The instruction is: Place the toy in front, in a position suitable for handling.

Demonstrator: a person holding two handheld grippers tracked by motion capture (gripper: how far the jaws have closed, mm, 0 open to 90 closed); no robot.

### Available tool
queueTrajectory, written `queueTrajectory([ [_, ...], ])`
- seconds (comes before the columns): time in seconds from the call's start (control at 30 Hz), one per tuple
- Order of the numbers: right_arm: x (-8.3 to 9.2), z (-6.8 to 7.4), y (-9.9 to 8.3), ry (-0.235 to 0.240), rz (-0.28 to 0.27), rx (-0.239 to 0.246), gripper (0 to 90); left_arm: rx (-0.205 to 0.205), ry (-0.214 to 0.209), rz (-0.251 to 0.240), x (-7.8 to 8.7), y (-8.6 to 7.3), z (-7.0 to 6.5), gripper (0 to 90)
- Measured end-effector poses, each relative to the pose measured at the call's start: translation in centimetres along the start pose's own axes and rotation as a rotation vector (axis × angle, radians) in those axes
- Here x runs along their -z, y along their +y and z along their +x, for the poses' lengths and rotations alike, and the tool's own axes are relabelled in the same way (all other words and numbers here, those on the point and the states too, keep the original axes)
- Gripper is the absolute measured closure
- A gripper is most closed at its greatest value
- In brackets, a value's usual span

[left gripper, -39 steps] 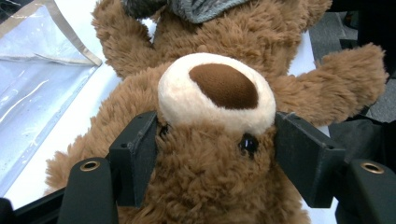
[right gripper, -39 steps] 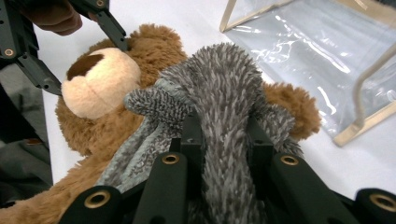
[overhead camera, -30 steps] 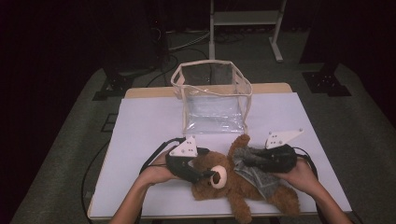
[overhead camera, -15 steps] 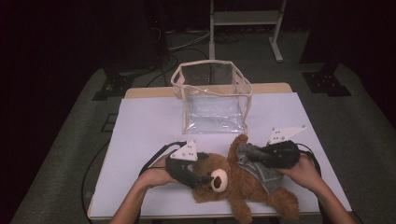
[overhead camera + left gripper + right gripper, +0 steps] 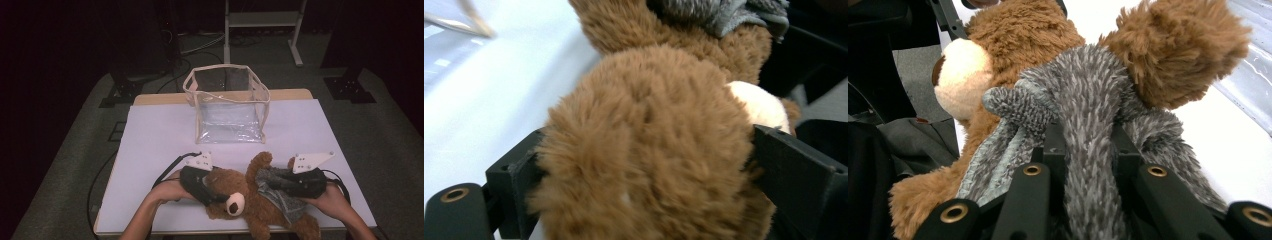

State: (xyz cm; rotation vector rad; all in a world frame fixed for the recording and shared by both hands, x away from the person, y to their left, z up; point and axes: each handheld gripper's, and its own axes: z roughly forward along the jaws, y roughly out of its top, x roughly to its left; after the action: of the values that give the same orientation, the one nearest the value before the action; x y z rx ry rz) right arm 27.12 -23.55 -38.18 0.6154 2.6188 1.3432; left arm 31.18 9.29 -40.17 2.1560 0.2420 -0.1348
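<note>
Holding the teddy bear (image 5: 250, 200) just before the clear bag (image 5: 227, 107), your right gripper (image 5: 280, 182) pinches its grey shirt (image 5: 1088, 100); your left gripper (image 5: 212, 192), just opening, spans the head loosely. Next, I think, lift it into the bag

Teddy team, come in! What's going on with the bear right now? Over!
Left gripper jaws around teddy bear head, just opening. Right gripper shut on grey sweater. Clear bag open behind, path free.

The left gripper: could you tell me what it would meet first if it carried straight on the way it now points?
The teddy bear's head: it already sits between the left gripper jaws, which have just been opening. Beyond lies the bear's grey garment.
</note>
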Motion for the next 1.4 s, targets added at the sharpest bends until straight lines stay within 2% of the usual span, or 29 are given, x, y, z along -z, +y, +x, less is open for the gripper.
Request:
queueTrajectory([
  [0.07,0.0,0.0,-0.1,-0.002,-0.005,-0.002,74.9,0.019,-0.011,0.001,0.1,0.0,0.2,20.3],
  [0.13,0.0,-0.2,-0.2,-0.005,-0.013,-0.006,74.9,0.006,0.018,0.016,0.1,0.2,0.1,32.9],
  [0.23,-0.1,-0.7,-0.1,-0.012,-0.037,-0.026,74.7,-0.019,0.064,0.029,0.5,0.7,0.0,42.0],
  [0.4,-0.2,-2.1,1.0,-0.043,-0.061,-0.04,74.7,-0.065,0.138,0.035,1.4,1.9,0.6,45.0],
  [0.47,-0.5,-2.7,1.6,-0.041,-0.062,-0.046,74.7,-0.086,0.168,0.045,1.8,2.4,0.9,45.0],
  [0.57,-1.3,-3.4,2.9,-0.046,-0.05,-0.026,74.7,-0.127,0.212,0.071,2.9,3.1,1.4,44.8],
  [0.63,-1.8,-3.7,4.0,-0.045,-0.043,-0.013,74.7,-0.138,0.238,0.084,3.6,3.3,1.8,44.6],
  [0.77,-2.8,-4.7,5.6,-0.036,-0.026,-0.001,74.7,-0.156,0.286,0.073,5.0,3.1,2.4,44.2],
  [0.9,-3.1,-5.8,6.1,-0.041,-0.022,-0.019,74.7,-0.166,0.29,0.044,5.8,2.2,2.0,42.9],
  [0.93,-3.5,-6.3,5.8,-0.025,-0.013,-0.048,74.6,-0.165,0.288,0.031,5.8,1.6,1.6,42.5],
  [1.0,-3.7,-6.3,5.6,-0.014,-0.006,-0.058,74.6,-0.161,0.291,0.027,5.8,1.2,1.3,39.6],
  [1.03,-4.4,-5.8,4.9,0.03,0.004,-0.056,74.7,-0.158,0.278,0.03,5.7,0.7,0.9,36.9],
  [1.07,-4.5,-5.3,4.7,0.054,0.003,-0.053,74.8,-0.148,0.271,0.017,5.7,0.0,0.4,34.9],
  [1.13,-4.5,-4.5,4.3,0.068,0.001,-0.035,74.8,-0.114,0.248,-0.015,5.9,-0.4,0.1,28.4],
  [1.17,-4.5,-3.9,4.1,0.078,0.0,-0.025,74.9,-0.105,0.247,-0.04,6.0,-0.4,0.1,29.8],
  [1.2,-4.5,-3.9,4.1,0.078,0.0,-0.025,74.9,-0.105,0.247,-0.04,6.0,-0.4,0.1,28.1],
  [1.23,-4.4,-2.9,3.8,0.074,-0.004,-0.001,75.0,-0.074,0.22,-0.063,6.1,-0.1,0.2,24.8],
  [1.27,-4.3,-2.4,3.7,0.066,-0.007,0.008,75.0,-0.069,0.217,-0.061,5.9,0.0,0.2,24.3],
  [1.3,-4.1,-2.1,3.5,0.059,-0.011,0.016,75.0,-0.067,0.208,-0.044,5.5,0.1,0.3,26.0],
  [1.33,-4.0,-1.7,3.4,0.051,-0.017,0.021,75.0,-0.07,0.207,-0.023,5.1,0.1,0.3,31.8],
  [1.4,-3.6,-1.4,3.2,0.035,-0.027,0.025,75.0,-0.081,0.209,-0.015,4.5,0.0,0.0,39.5],
])
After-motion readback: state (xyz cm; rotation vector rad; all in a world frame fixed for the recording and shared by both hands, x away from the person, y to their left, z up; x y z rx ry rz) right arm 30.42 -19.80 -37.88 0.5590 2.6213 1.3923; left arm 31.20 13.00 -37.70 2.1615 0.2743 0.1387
